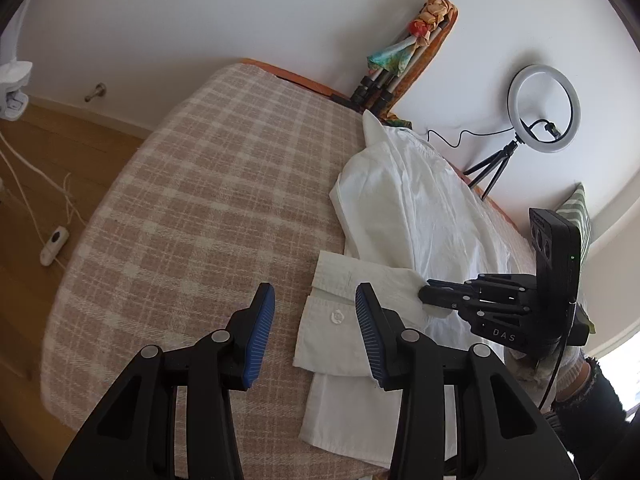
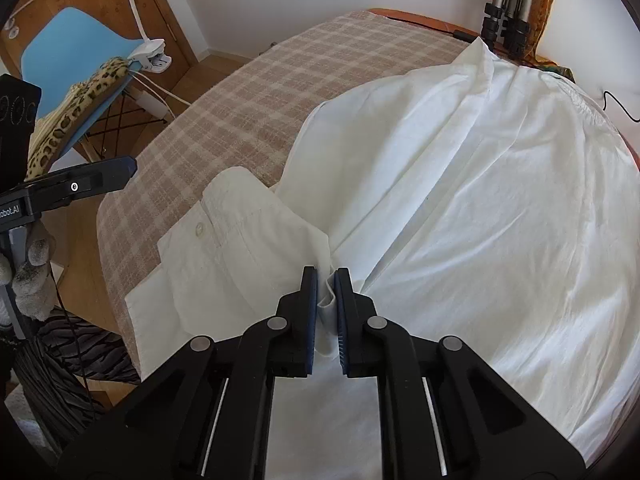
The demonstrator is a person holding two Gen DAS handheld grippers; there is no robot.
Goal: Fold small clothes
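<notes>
A white shirt lies spread on a checked beige blanket; it also shows in the left wrist view. Its sleeve with a buttoned cuff lies folded near the front edge, also seen in the right wrist view. My right gripper is shut on a pinch of sleeve fabric; it shows in the left wrist view too. My left gripper is open, hovering over the cuff's left edge, holding nothing. Its finger shows at the left of the right wrist view.
A ring light on a tripod and folded tripods with colourful cloth stand by the wall. A blue chair with a leopard-print item and a clip lamp stands left. Cables and a switch lie on the wooden floor.
</notes>
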